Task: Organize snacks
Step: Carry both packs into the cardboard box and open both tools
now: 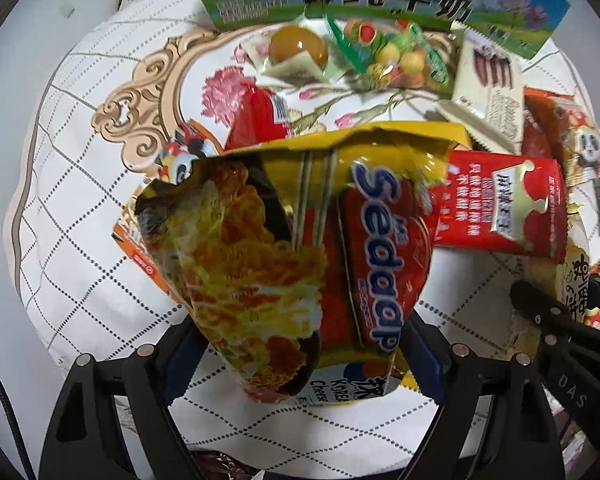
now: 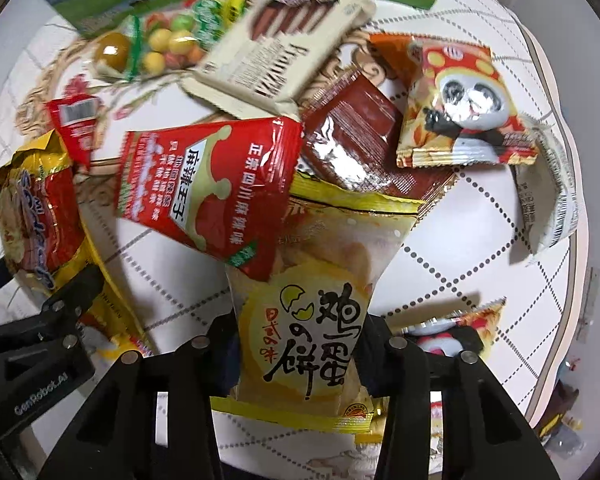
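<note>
The left gripper (image 1: 300, 344) clamps a yellow Sedaap noodle packet (image 1: 296, 248) between its 2 fingers — lifted above the quilted cloth (image 1: 80, 184). The right gripper (image 2: 300, 364) grips an egg-cracker bag (image 2: 316, 320) the same way — beside a red spicy snack pack (image 2: 208, 188).

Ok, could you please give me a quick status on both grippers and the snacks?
Left gripper shut on Sedaap noodle pack. Right gripper shut on egg cracker pack. Red spicy pack overlaps its top edge.

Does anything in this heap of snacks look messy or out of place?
Yes. The packets lie jumbled and overlapping: the red spicy packet rests partly over the egg biscuit pack held in the right claw, and the noodle packet in the left claw is crumpled.
</note>
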Demonstrator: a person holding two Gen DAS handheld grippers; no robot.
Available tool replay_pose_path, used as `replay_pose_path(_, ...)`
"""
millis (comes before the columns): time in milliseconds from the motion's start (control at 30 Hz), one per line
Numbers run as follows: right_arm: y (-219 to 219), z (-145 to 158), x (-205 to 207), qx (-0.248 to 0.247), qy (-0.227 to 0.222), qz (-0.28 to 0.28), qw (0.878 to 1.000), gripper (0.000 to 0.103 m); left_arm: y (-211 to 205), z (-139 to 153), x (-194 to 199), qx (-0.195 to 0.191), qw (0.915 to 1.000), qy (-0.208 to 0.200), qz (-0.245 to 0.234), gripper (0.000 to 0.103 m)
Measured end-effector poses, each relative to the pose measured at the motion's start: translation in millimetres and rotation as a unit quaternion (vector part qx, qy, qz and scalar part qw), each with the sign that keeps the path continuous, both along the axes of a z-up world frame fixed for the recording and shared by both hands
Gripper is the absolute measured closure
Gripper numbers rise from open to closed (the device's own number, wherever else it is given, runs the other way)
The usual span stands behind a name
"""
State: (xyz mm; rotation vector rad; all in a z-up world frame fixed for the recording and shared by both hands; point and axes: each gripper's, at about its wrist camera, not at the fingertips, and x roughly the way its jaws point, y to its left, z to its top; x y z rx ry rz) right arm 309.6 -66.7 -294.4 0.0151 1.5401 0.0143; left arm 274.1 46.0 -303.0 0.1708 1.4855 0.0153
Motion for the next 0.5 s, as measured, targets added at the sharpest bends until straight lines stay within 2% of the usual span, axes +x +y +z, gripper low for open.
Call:
replay_pose_path(233,5,73,4,0.011,-0.045,0.03,0.998,0.056,10,44,18,-0.028,0.9994,-0.02,-0.005,0.019)
replay_pose_path(267,3,84,-11,0.012,-0.049,0.031,0.998,0.056,13,52,22,-0.031,0.9992,-0.023,-0.007,0.019)
replay_pose_path(400,7,127,-6,0.021,-0.083,0.037,0.996,0.056,18,73,34,-0.046,0.998,-0.041,-0.014,0.019)
replay_pose_path(433,0,127,-29,0.026,-0.089,0.037,0.995,0.056,11,80,36,-0.05,0.9975,-0.047,-0.015,0.019)
replay_pose_path(500,-5,147,-31,0.033,-0.104,0.036,0.993,0.056,14,96,40,-0.059,0.9964,-0.059,-0.015,0.019)
